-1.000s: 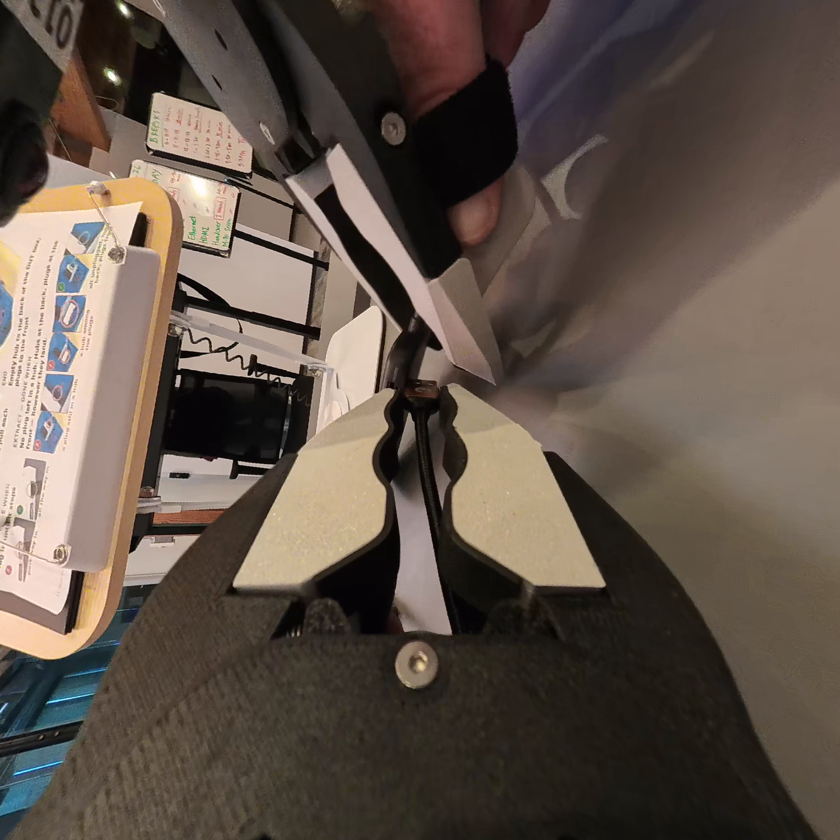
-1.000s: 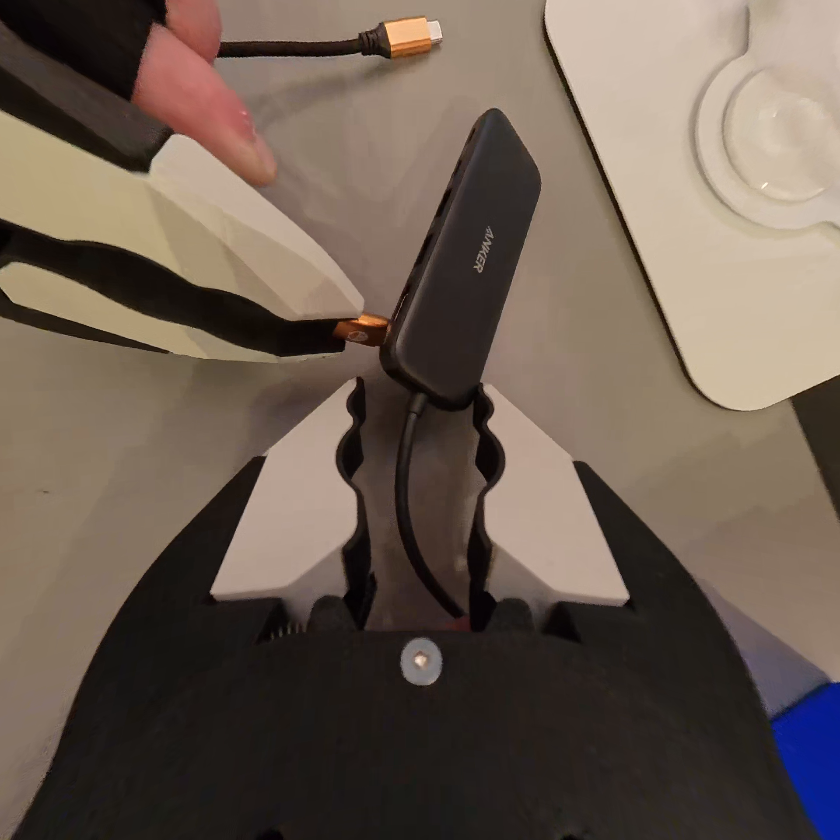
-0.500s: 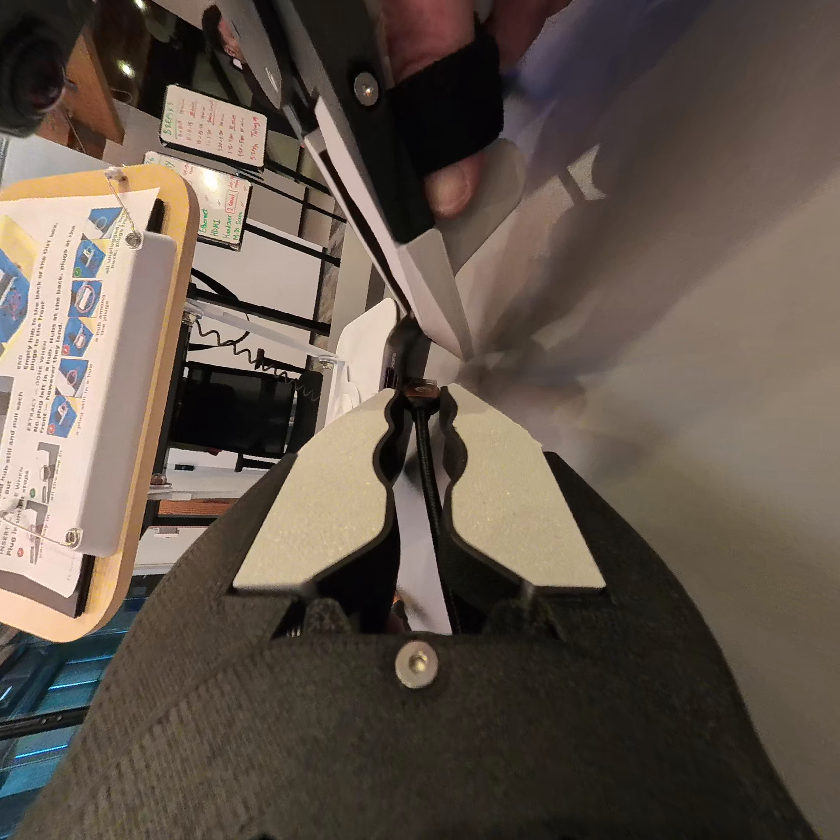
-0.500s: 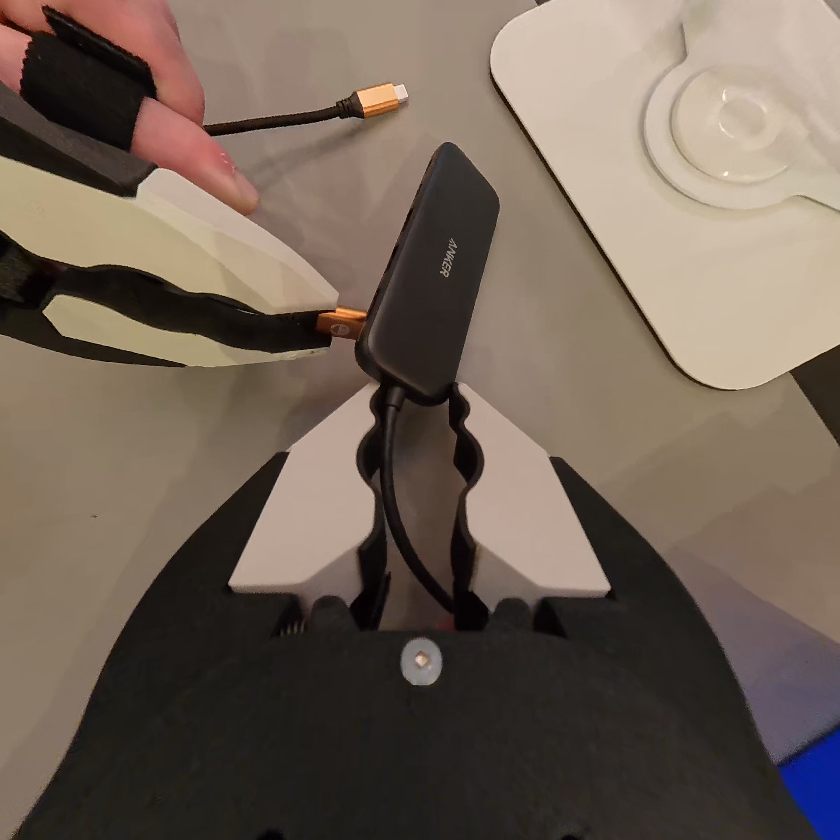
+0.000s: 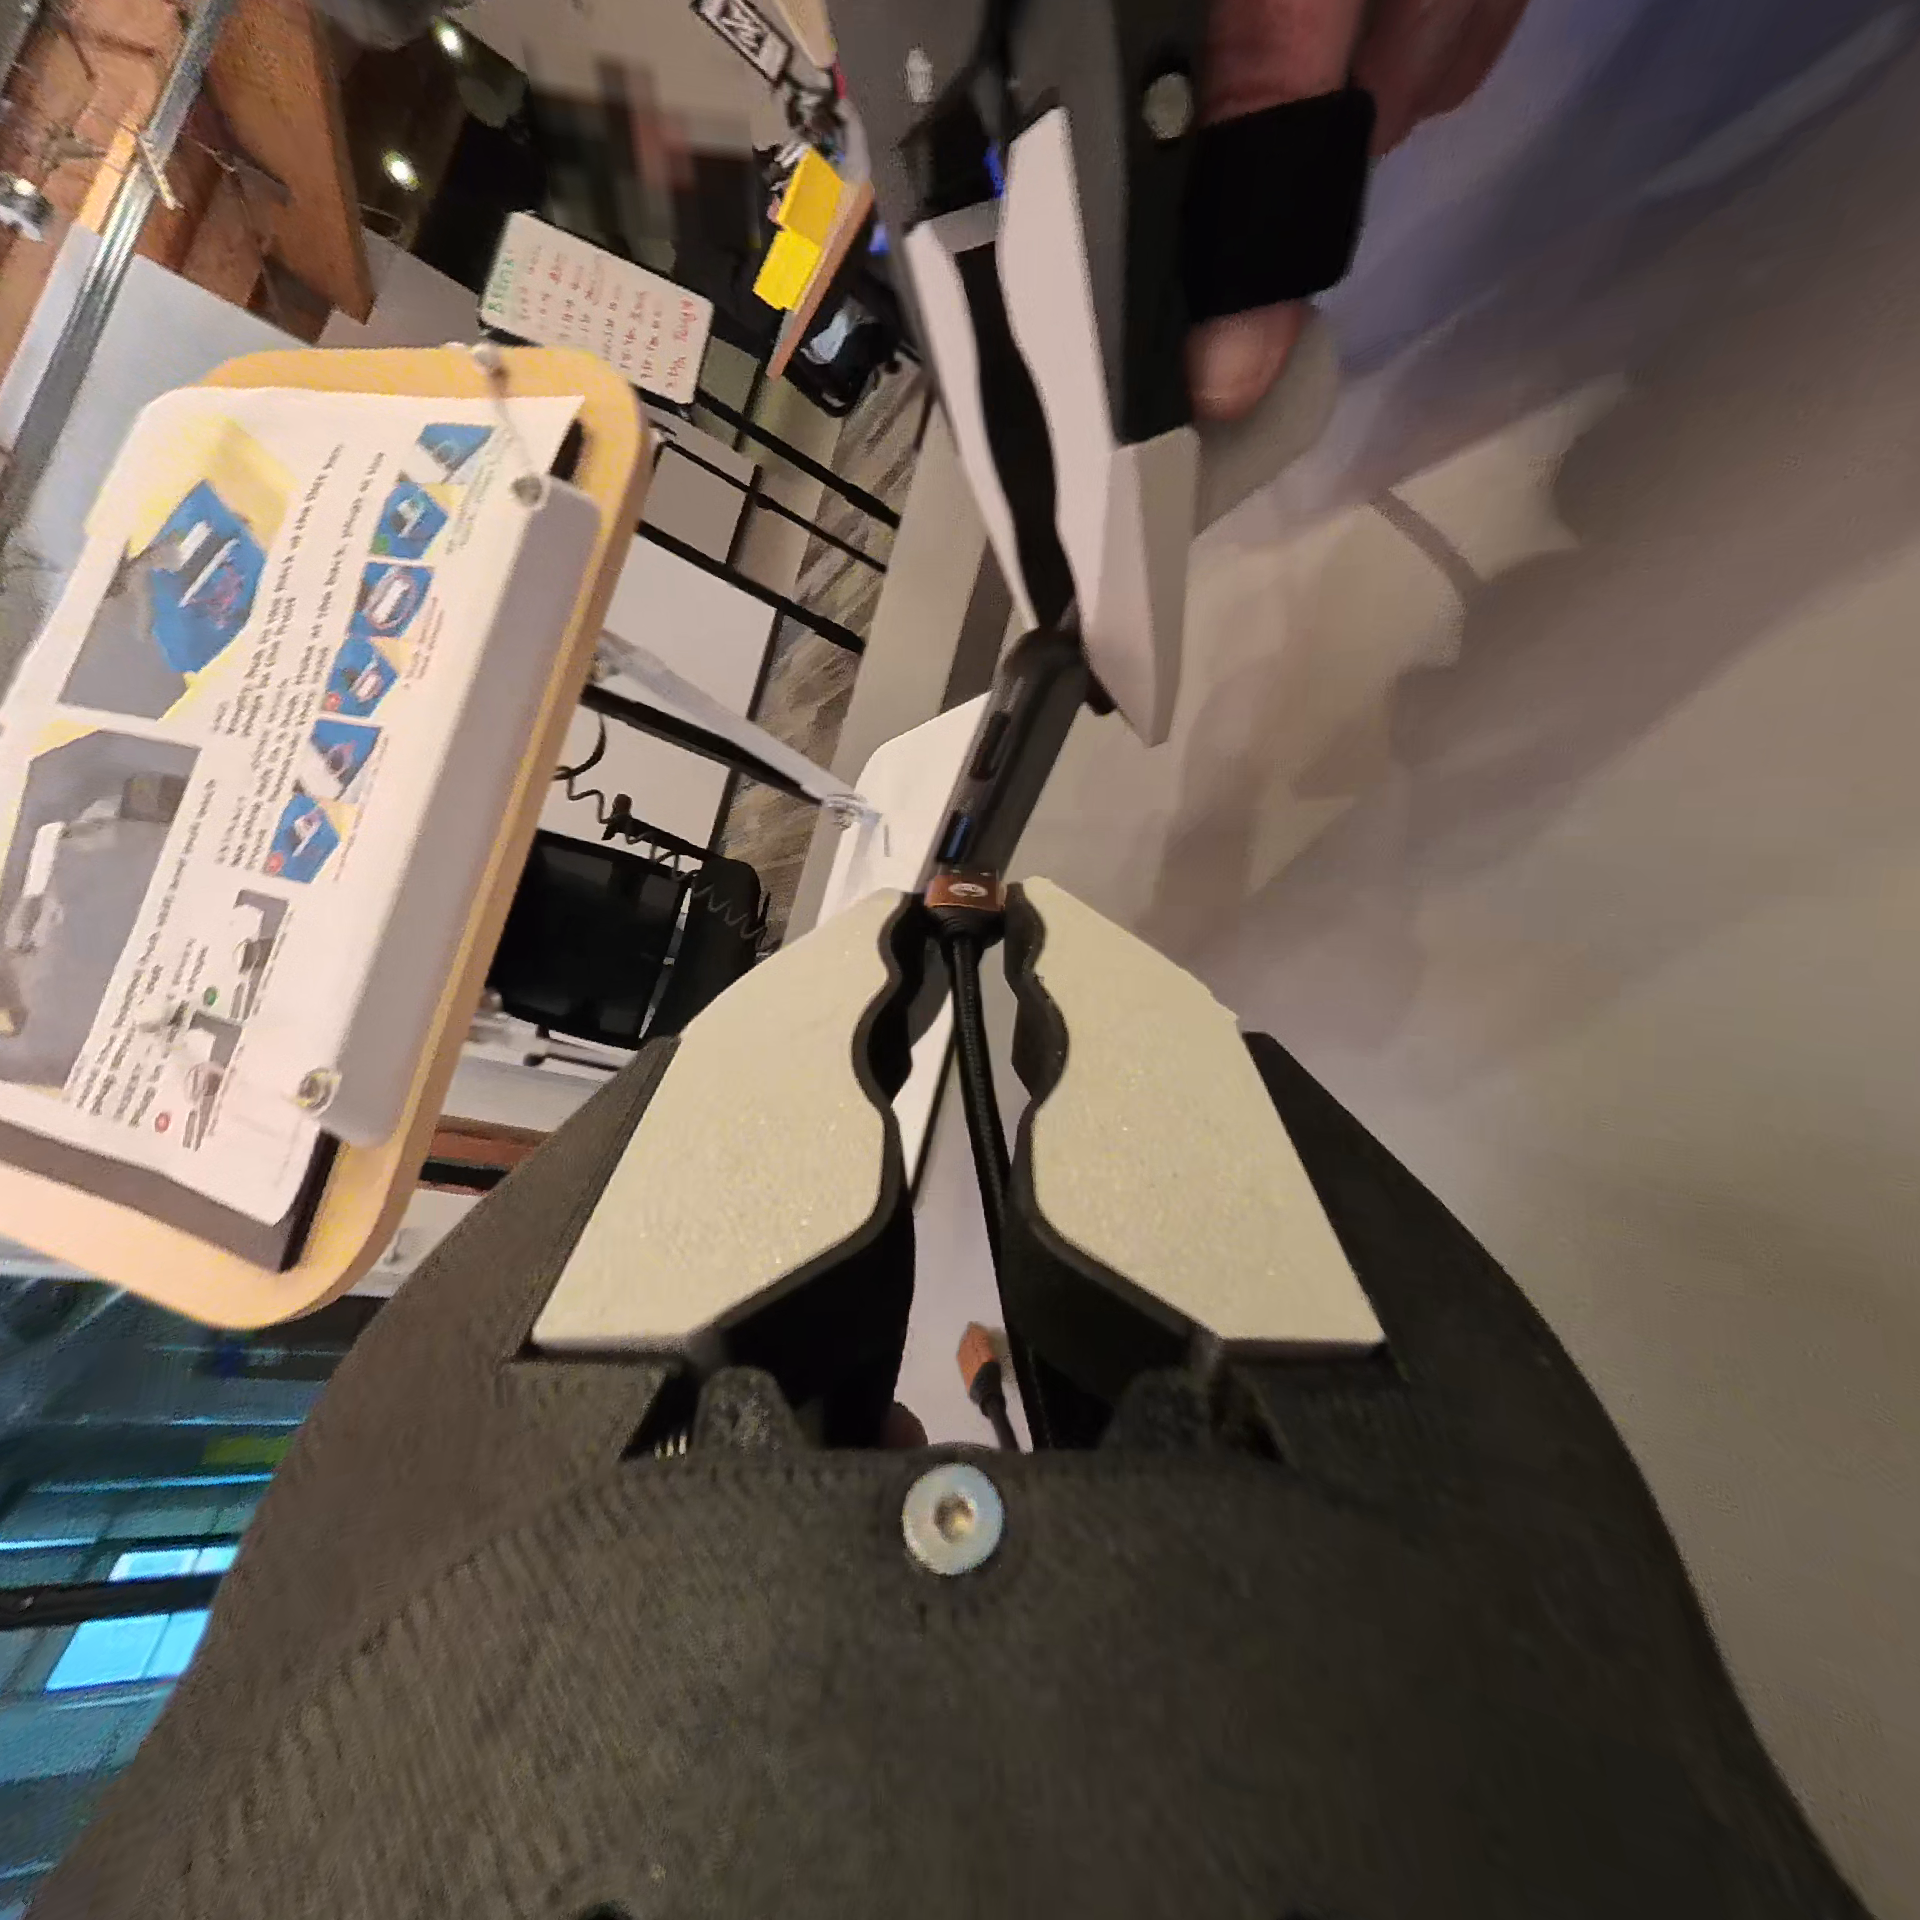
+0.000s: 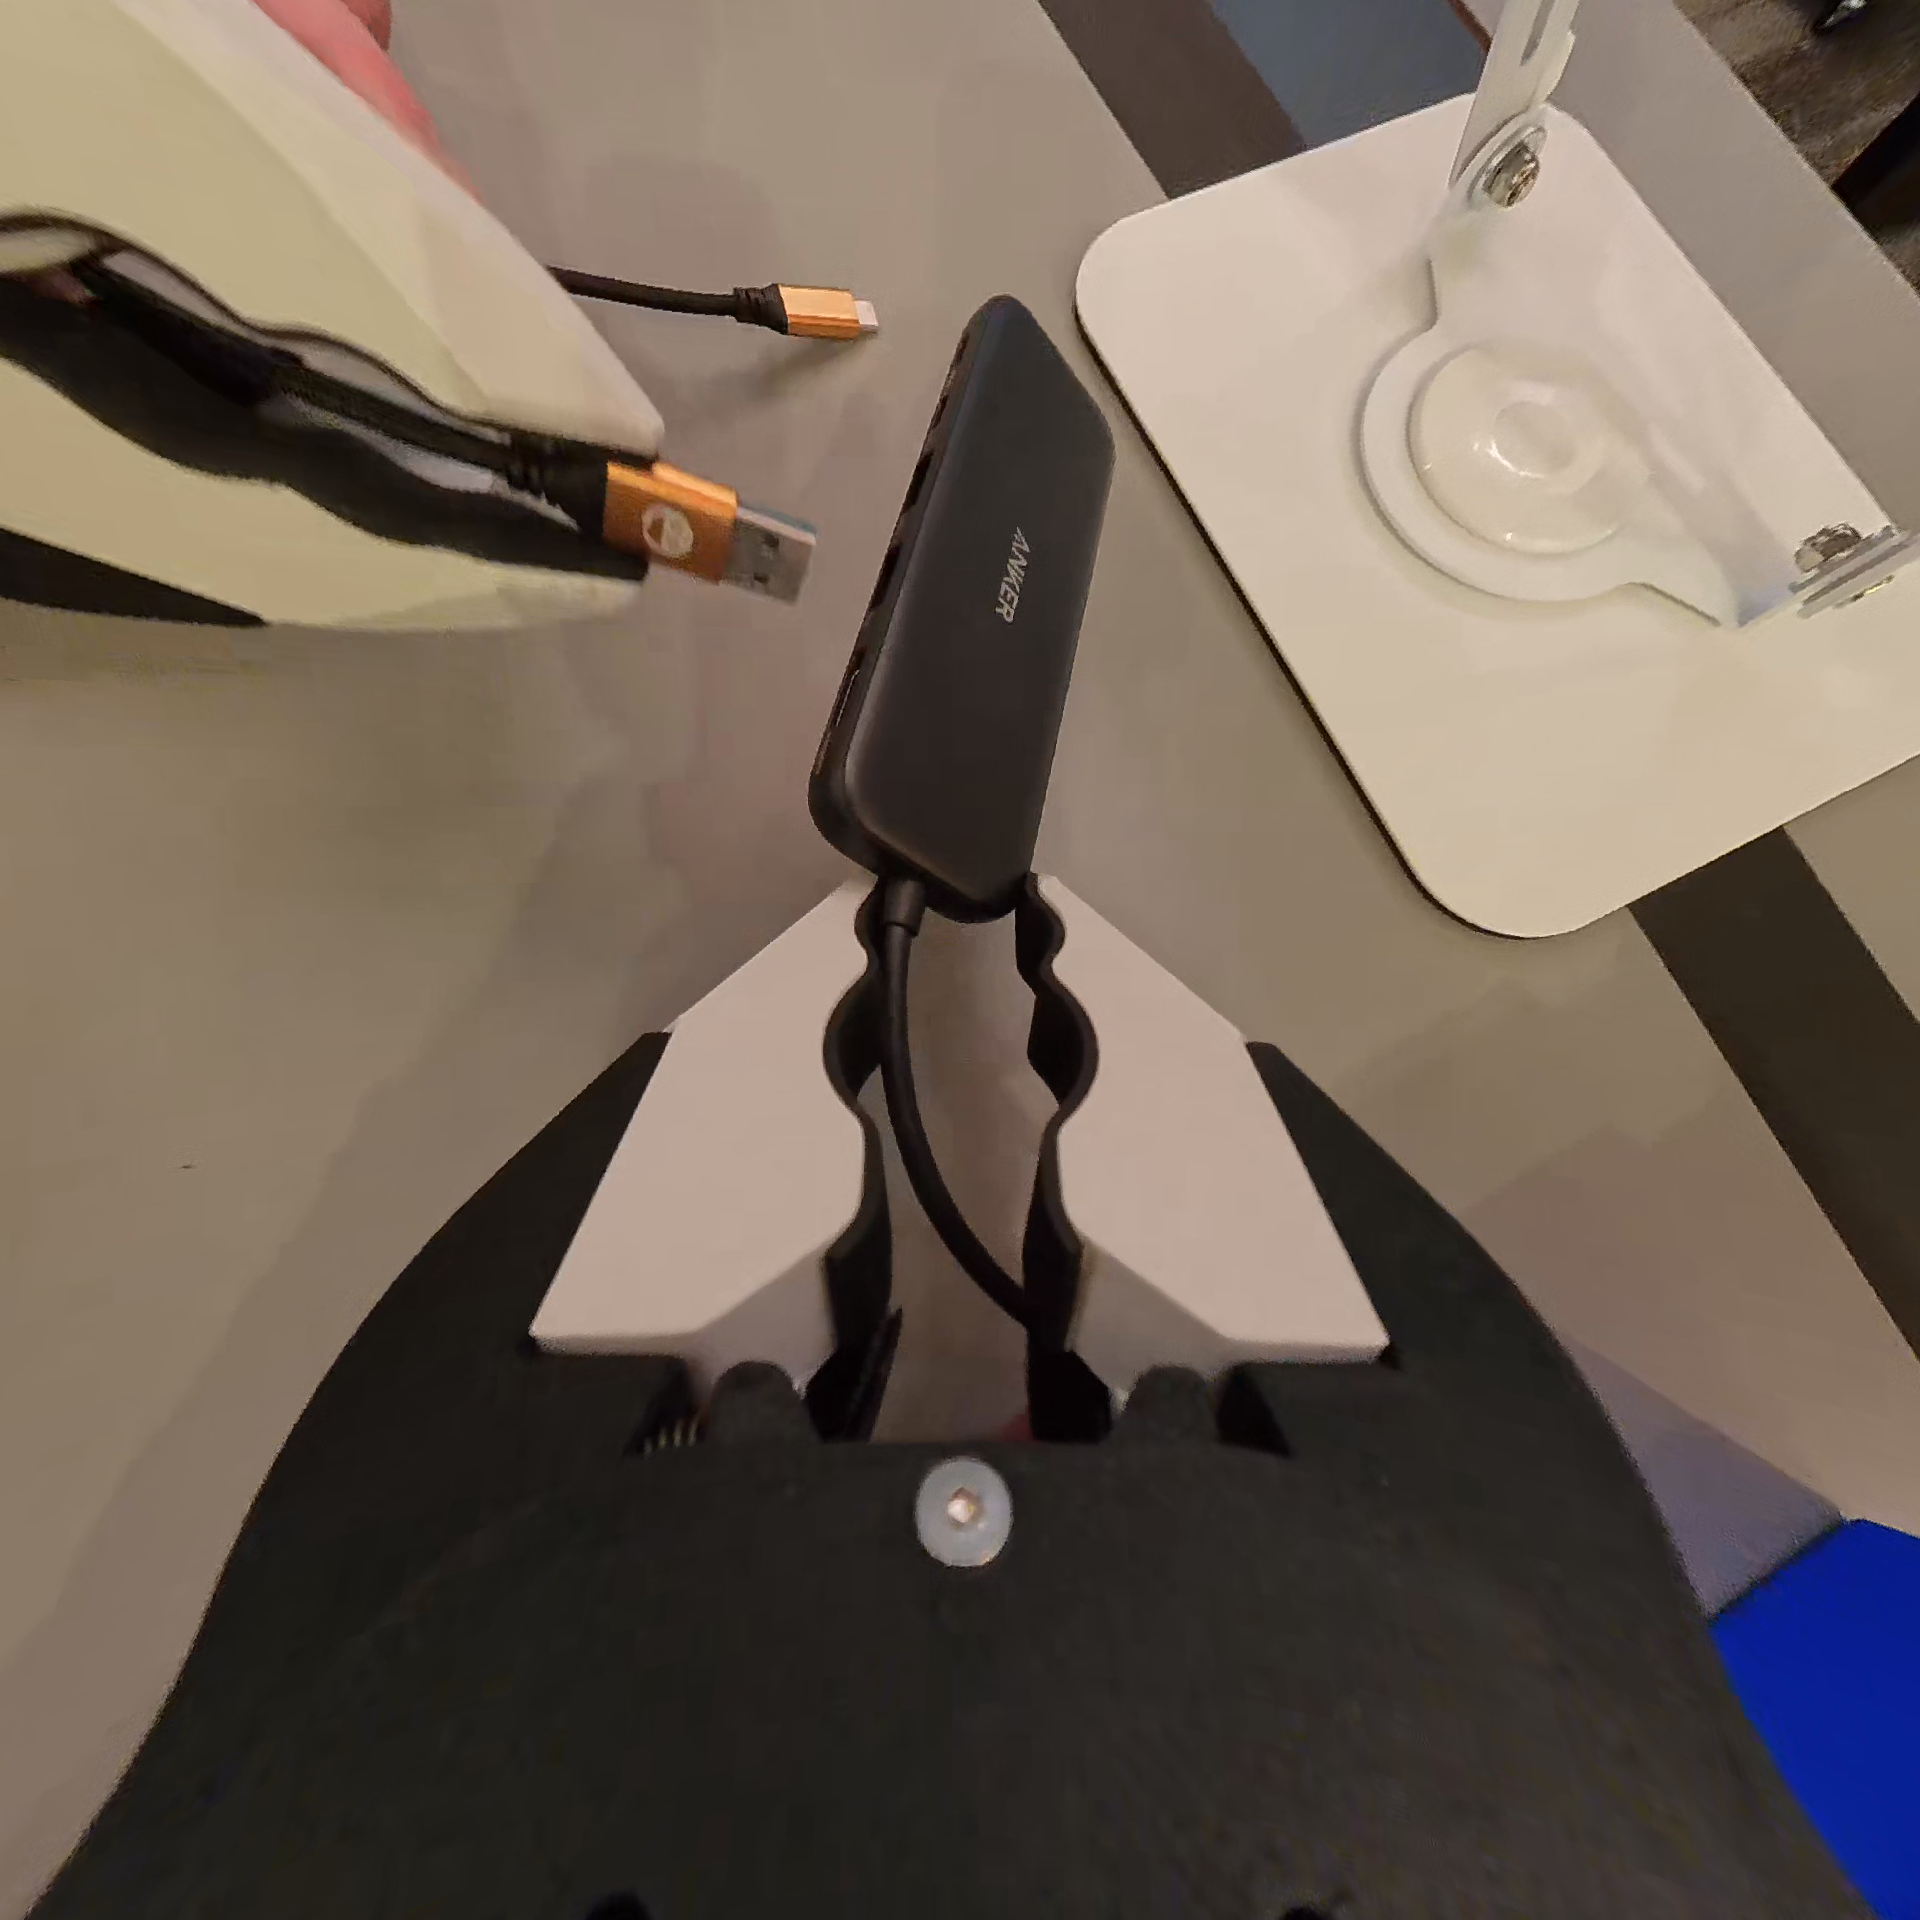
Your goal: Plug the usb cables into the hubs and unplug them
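**Hub and plug held apart over the table**

Landmark: hub [image 6: 961, 613], dark, slim, its long axis running away from the right gripper.

- Right gripper [image 6: 948, 899]: jaws closed on the hub's near end, fingers level and pointing forward over the grey table [image 6: 312, 935]. The hub's own short black lead [image 6: 925, 1132] curves back between the fingers. In the left wrist view this gripper [image 5: 1127, 717] comes in from above the hub [image 5: 1003, 764], a thumb under a black strap pressed to its side.
- Left gripper [image 5: 961, 899]: jaws closed on the copper-sleeved plug [image 5: 963, 894] of a braided cable [image 5: 982, 1091], which trails back between the fingers. In the right wrist view it [image 6: 639, 561] sits left of the hub, pointing at the hub's port edge, tilted a little downward.
- Plug [image 6: 707, 540]: metal tip bare, clear of the hub, just short of the ports.
- Second cable [image 6: 727, 303]: copper-sleeved small plug, loose on the table, beyond and left of the hub's far end.
- White stand base [image 6: 1455, 727]: flat, right of the hub, apart from it.
- Clipboard [image 5: 499, 935]: tan, with printed sheets, well left of the hub in the left wrist view.
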The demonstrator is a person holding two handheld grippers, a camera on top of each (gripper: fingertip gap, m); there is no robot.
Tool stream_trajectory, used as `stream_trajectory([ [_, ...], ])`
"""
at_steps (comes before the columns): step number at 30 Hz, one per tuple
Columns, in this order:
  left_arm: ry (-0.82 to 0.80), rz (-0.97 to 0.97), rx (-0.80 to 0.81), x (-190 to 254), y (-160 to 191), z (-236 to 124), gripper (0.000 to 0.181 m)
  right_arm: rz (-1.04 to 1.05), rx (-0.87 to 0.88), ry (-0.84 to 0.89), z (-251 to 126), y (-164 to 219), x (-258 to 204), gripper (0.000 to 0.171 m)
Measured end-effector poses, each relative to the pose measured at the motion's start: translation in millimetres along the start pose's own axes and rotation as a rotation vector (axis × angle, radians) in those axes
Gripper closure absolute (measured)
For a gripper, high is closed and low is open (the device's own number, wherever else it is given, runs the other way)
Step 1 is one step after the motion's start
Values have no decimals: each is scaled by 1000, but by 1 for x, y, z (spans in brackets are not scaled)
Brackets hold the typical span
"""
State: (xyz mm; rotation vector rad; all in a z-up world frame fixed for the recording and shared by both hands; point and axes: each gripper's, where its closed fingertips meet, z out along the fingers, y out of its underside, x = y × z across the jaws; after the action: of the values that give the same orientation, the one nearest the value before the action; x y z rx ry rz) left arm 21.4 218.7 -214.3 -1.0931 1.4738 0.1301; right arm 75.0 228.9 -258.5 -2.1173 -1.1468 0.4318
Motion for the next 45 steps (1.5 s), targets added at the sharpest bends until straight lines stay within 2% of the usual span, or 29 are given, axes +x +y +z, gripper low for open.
stream_trajectory([
  [8,-38,-286,90,-32,-2,-12,166,-37,92,62,-11,-22,3,152],
  [15,9,-595,213,-47,-12,-19,166,-116,177,151,-20,-40,7,153],
  [20,23,-730,272,-55,-19,-23,166,-132,226,176,-24,-49,6,155],
  [32,30,-759,266,-57,-18,-25,166,-167,187,159,-18,-40,3,164],
  [35,50,-751,239,-55,-13,-24,166,-160,176,107,-16,-37,-2,171],
  [45,154,-732,126,-30,3,-11,166,-143,82,8,-10,-20,-15,171],
])
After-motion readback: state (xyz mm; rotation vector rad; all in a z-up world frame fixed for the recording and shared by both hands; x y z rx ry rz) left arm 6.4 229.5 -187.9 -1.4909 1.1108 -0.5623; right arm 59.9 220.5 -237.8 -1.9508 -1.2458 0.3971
